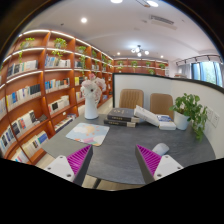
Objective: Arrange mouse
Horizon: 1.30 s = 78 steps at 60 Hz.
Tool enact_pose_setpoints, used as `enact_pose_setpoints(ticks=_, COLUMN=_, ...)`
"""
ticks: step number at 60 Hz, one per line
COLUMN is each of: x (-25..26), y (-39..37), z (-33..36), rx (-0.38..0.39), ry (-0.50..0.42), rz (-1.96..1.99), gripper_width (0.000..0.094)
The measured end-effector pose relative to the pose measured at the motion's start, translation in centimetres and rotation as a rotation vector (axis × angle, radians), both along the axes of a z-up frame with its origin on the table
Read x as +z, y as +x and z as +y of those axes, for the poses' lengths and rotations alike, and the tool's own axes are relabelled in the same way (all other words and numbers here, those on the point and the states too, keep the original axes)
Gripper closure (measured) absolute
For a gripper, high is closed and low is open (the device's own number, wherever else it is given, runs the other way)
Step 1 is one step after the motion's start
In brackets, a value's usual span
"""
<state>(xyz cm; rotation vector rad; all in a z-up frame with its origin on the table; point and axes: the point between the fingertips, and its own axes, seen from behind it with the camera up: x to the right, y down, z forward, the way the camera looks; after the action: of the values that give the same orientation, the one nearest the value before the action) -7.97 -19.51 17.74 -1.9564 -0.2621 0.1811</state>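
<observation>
The released hand-held gripper (112,165) hovers above the surface (125,152); a small white mouse (160,148), partly hidden, lies just beyond its right finger.

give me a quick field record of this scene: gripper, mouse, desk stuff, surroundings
gripper: gripper open, holding nothing
mouse: pale mouse on the grey desk, just ahead of the right finger
mat: light mat beyond the left finger
books: stack of books mid-desk
plants: potted plant at the right end; white vase of flowers at the far left
chairs: two chairs behind the desk
surroundings: bookshelves along the left wall
</observation>
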Motion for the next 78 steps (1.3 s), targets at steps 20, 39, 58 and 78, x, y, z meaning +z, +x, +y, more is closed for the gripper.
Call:
enact_pose_setpoints(ticks=20, x=-10.8, y=10.0, z=-0.8, rx=-0.203, ry=-0.214, rz=0.026, gripper_width=0.0077)
enact_pose_setpoints(ticks=39, x=-16.0, y=17.8, z=6.2, rx=-0.312, ry=-0.304, rz=-0.004, gripper_width=0.0082)
enact_pose_setpoints(ticks=58, x=-18.8, y=18.8, z=16.7, rx=-0.273, ry=-0.399, rz=-0.043, gripper_width=0.0072)
enact_pose_setpoints(ticks=78, x=-19.1, y=16.1, z=23.8, rx=-0.166, ry=-0.42, rz=-0.085, gripper_width=0.0254)
